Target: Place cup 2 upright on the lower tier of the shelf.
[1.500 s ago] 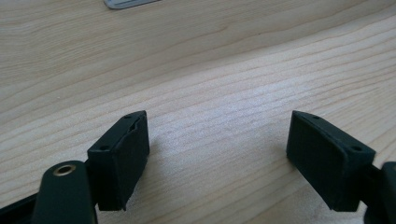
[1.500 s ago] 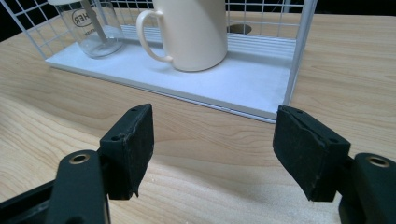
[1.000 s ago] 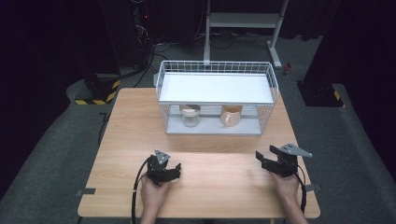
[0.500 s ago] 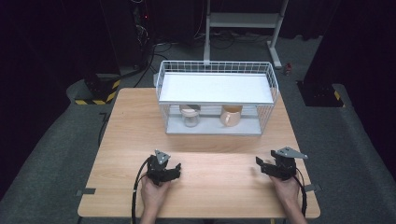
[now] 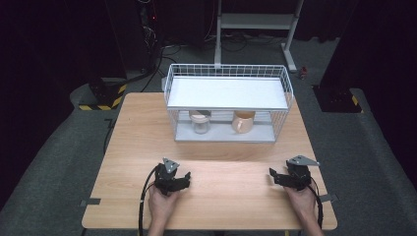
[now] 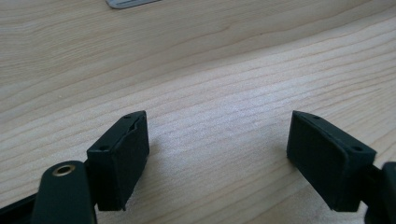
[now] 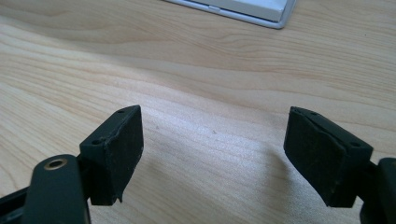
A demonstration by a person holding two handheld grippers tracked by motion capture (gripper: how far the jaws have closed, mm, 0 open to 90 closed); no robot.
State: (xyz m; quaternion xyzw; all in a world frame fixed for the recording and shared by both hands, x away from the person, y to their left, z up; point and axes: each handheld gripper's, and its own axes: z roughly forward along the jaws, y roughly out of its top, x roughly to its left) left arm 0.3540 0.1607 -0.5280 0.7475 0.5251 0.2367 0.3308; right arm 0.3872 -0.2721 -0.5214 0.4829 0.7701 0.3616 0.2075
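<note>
you are resting both tools low on the pale wooden table (image 5: 147, 128), near its front edge and well apart from each other. your left gripper (image 5: 181, 178) is holding its jaws spread wide with nothing between them, and in the left gripper view you are looking at bare wood grain between the two black pads (image 6: 125, 154). your right gripper (image 5: 273, 175) is doing the same: jaws apart, empty, pointing across the table.

the things nearest to reach for are sitting on the lower level of the white wire basket shelf (image 5: 228, 88), under its flat white top panel, at the far middle of the table. the small clear glass jar with a pale lid (image 5: 199, 121) is standing upright on the left, and the tan ceramic mug with a side handle (image 5: 242, 121) is standing just beside it on the right, apart from it.

both are looking rigid, smooth and breakable (glass and glaze are giving rubber pads little bite), so you are probably wanting a firm, level squeeze. for the jar, aim at the body just below the lid; for the mug, across the wall, or the handle facing left. the top panel is hanging low over them, so a level approach from the front is looking safest.
</note>
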